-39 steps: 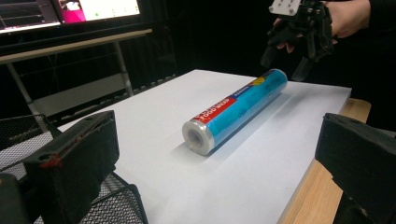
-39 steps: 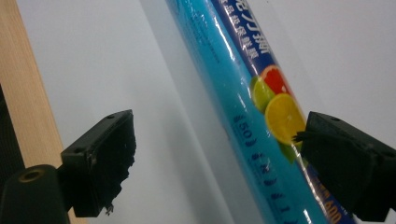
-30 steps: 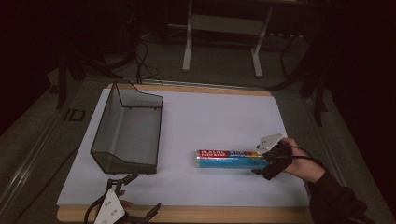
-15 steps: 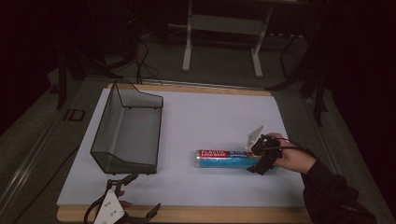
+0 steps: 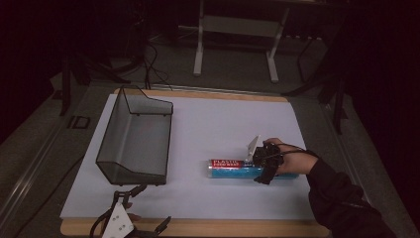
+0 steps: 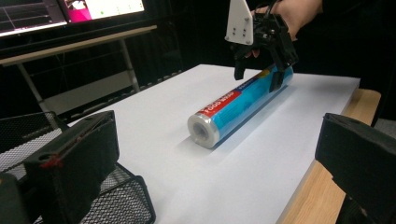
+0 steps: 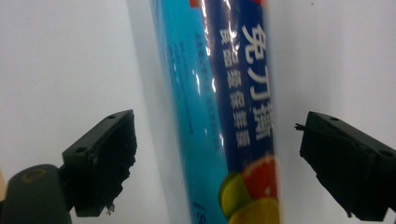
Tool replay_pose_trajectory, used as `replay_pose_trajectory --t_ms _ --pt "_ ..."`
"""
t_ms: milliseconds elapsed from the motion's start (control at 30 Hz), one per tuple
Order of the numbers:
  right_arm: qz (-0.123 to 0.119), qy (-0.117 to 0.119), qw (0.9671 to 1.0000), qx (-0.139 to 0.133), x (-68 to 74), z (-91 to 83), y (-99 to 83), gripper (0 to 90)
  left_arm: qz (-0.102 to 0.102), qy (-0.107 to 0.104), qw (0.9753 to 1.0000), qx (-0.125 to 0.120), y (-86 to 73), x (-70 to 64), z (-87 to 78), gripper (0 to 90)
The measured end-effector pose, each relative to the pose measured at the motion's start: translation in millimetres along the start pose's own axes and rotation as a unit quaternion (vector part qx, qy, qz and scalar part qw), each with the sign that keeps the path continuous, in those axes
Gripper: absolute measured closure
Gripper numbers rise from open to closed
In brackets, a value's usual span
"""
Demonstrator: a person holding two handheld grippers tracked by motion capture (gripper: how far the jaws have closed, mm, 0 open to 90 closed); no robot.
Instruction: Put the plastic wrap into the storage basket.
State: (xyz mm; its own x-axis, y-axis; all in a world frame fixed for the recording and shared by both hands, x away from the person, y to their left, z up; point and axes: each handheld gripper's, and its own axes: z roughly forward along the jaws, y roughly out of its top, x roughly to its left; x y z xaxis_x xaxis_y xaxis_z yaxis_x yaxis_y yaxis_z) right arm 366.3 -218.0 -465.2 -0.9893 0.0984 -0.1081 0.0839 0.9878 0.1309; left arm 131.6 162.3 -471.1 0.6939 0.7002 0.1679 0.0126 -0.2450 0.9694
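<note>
A blue roll of plastic food wrap point(image 5: 233, 170) with a red label lies on its side on the white table sheet, right of centre. My right gripper point(image 5: 265, 167) hangs open directly over the roll's right half, one jaw on each side of it. The right gripper view looks down on the roll point(image 7: 233, 126) passing between the two spread jaws, with a gap on both sides. My left gripper point(image 5: 130, 218) rests open at the table's front left edge. Its view looks along the table at the roll point(image 6: 240, 105) and the right gripper point(image 6: 261, 70) above the far end.
A black wire mesh basket point(image 5: 133, 141) stands on the left of the white sheet point(image 5: 213, 124), its corner point(image 6: 112, 205) close to my left gripper. A wooden table edge point(image 5: 198, 229) runs along the front. Metal stand legs sit beyond the far edge.
My right gripper has moved left from the roll's right end to over its right half and tilted downward, its jaws now straddling the roll. The left gripper and roll have stayed still.
</note>
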Motion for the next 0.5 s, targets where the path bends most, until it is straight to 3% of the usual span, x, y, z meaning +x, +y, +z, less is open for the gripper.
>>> replay_pose_trajectory --t_ms 500 --pt "-0.037 0.033 0.9983 0.030 -9.9 21.9 21.0 17.8 0.001 -0.002 1.0000 0.000 -0.1 -0.2 -0.2 0.5"
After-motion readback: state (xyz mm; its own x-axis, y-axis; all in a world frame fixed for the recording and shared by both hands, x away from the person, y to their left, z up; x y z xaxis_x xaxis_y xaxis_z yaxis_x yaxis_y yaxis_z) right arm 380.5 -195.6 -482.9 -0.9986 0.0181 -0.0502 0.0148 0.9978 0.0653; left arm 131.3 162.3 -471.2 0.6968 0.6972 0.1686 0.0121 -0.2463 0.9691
